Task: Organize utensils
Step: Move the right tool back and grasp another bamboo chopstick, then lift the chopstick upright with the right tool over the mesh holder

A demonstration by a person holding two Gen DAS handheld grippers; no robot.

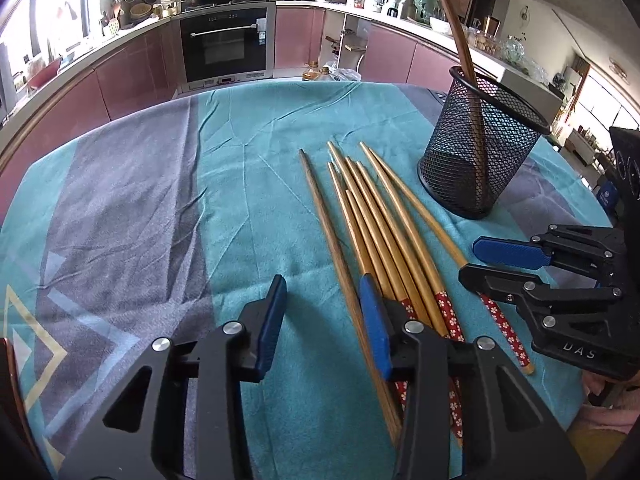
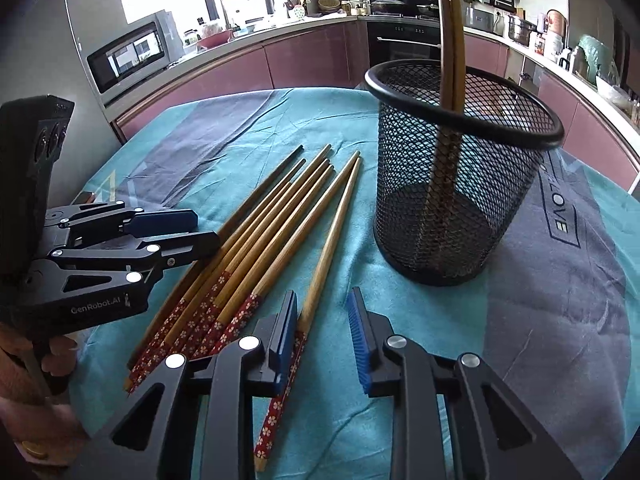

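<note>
Several wooden chopsticks with red flowered ends lie side by side on the teal cloth; they also show in the right wrist view. A black mesh holder stands upright behind them with two dark chopsticks leaning in it; the holder is close ahead in the right wrist view. My left gripper is open and empty, low over the cloth at the left side of the bundle. My right gripper is open and empty, over the rightmost chopstick's handle end. Each gripper shows in the other's view: right, left.
The table is covered by a teal and grey cloth. Pink kitchen cabinets, an oven and cluttered counters run behind the table. A microwave stands at the far left.
</note>
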